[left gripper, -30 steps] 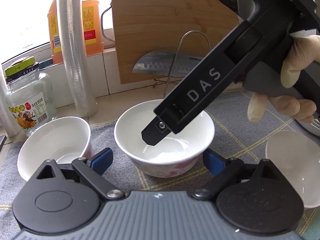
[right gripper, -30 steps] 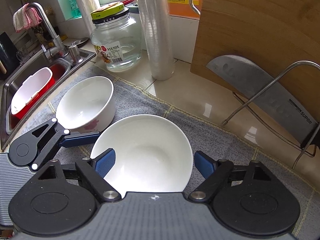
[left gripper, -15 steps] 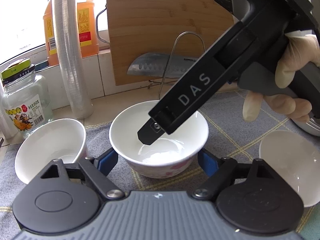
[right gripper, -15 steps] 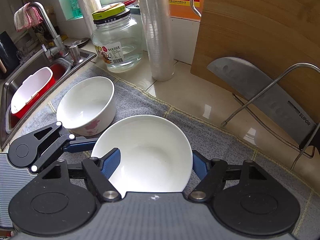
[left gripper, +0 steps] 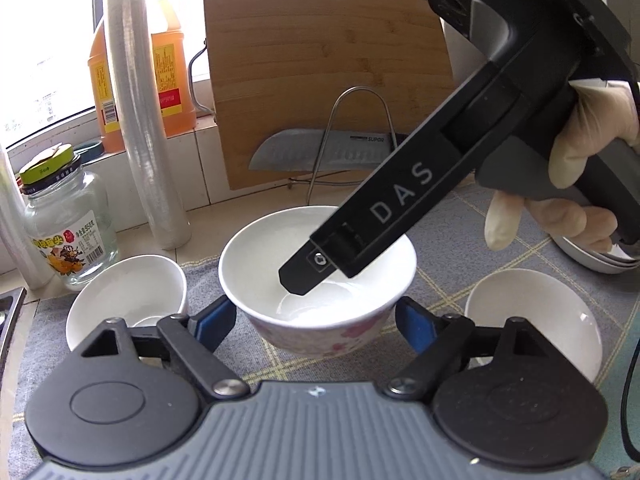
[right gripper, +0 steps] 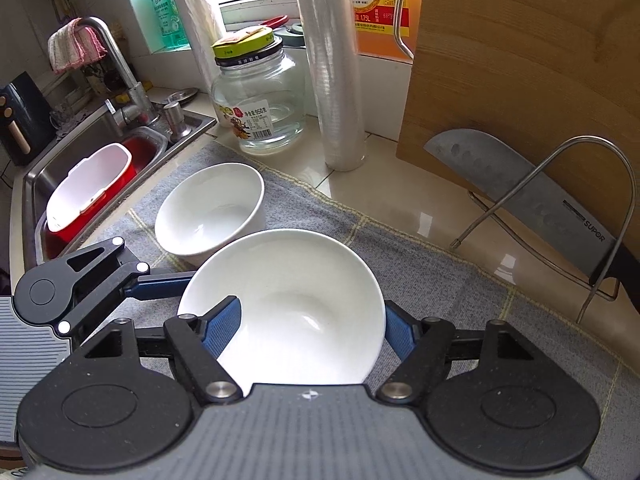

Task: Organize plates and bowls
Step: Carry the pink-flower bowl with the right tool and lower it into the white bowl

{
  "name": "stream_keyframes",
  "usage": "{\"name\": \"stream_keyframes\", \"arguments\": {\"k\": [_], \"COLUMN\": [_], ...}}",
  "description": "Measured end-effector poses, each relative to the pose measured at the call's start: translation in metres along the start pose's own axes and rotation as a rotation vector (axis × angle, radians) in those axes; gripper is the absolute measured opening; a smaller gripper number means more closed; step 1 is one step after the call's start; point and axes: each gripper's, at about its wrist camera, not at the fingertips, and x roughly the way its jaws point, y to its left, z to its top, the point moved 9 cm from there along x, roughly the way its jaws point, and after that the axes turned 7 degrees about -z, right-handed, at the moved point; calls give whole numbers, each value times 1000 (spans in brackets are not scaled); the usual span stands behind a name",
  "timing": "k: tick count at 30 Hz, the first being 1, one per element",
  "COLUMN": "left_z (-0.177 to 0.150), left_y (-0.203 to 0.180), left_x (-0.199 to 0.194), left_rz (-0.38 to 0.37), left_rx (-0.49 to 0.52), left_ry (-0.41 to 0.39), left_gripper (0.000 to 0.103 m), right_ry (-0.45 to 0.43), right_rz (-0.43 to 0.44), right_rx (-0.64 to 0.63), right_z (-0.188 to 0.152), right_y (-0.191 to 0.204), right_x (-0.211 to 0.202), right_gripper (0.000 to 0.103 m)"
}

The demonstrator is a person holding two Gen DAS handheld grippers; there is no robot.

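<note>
A white bowl with pink flowers (left gripper: 280, 256) is in the middle of the left wrist view, a little above the grey cloth (left gripper: 460, 232). My left gripper (left gripper: 316, 324) is shut on it, one blue pad on each side of its wall. A gloved hand (left gripper: 588, 148) brings my right gripper (left gripper: 300, 280) down from the upper right, its tip over the bowl's inside. In the right wrist view the same bowl (right gripper: 304, 280) sits between the right gripper's (right gripper: 310, 328) pads, which press at its rim. The left gripper's finger (right gripper: 160, 284) reaches in from the left.
A second white bowl (left gripper: 124, 296) stands left of the held one and a third (left gripper: 532, 320) to its right. Stacked plates (left gripper: 592, 260) sit at the right edge. Behind are a glass jar (left gripper: 64, 232), a film roll (left gripper: 140, 140), a cutting board (left gripper: 328, 80), a knife (left gripper: 320, 156) and the sink (right gripper: 80, 160).
The pads of both grippers closed in on the flowered bowl. Both grippers and the bowl then rose a little together, so the bowl now overlaps its left neighbour in the right wrist view.
</note>
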Motion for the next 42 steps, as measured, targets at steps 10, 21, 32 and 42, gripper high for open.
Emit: {"name": "stream_keyframes", "arguments": {"k": [10, 21, 32, 42], "left_z": [-8, 2, 6, -9], "left_y": [-33, -83, -112, -113], "left_x": [-34, -48, -32, -18], "left_rz": [-35, -150, -252, -295], "left_rx": [41, 122, 160, 162], "left_ry": [36, 2, 4, 57], "left_gripper": [86, 86, 86, 86], "right_ry": [-22, -41, -42, 8], "right_rz": [3, -95, -190, -200], "right_rx": [8, 90, 165, 204], "right_z": [-29, -70, -95, -117], "right_y": [18, 2, -24, -26], "right_x": [-43, -91, -112, -96], "right_gripper": [81, 81, 81, 81]}}
